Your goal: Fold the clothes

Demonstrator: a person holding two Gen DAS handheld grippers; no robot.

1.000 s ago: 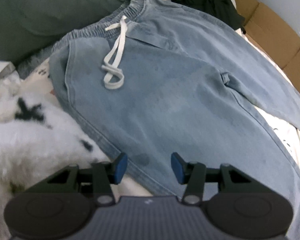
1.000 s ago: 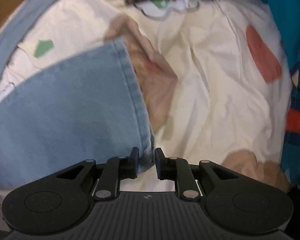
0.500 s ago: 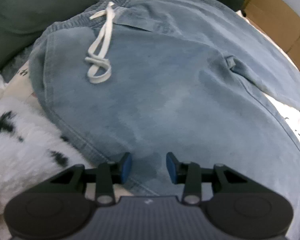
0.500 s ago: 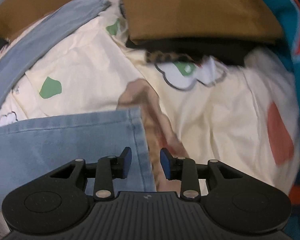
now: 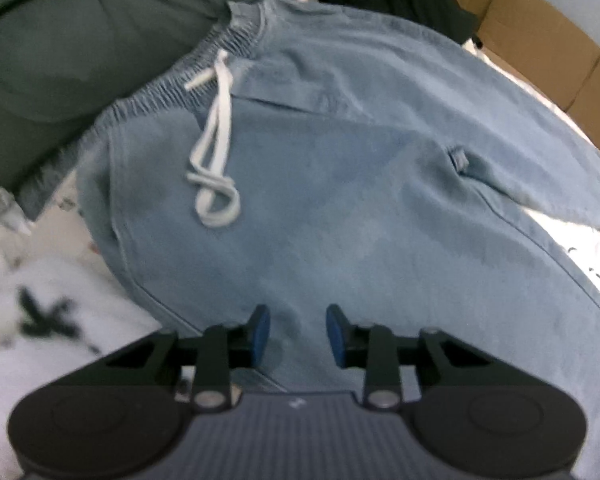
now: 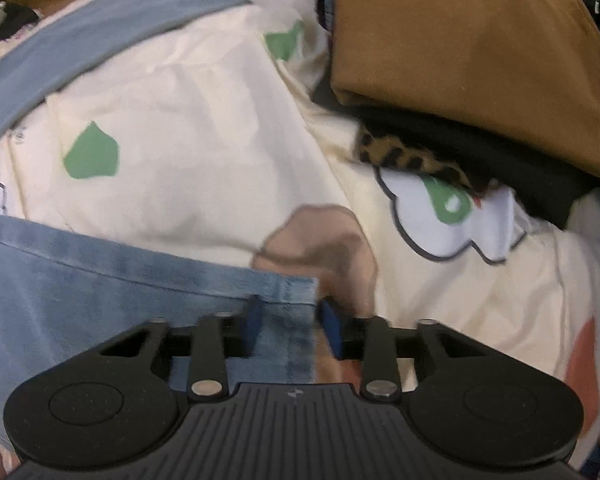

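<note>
Clearly soft and limp, the blue sweatpants (image 5: pixel 340 208) suit hem-corner grips: both the left claw (image 5: pixel 298 334) and right claw (image 6: pixel 290 326), jaws lately closing, straddle fabric ungripped.

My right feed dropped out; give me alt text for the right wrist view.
The right tool is open around the hem corner of light blue jeans, which lie on a cream patterned sheet. Its jaws have just been closing. Behind, a folded brown garment tops a small stack.

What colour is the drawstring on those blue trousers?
White. The drawstring shows best in the left wrist view, looped on the light blue trousers.
</note>
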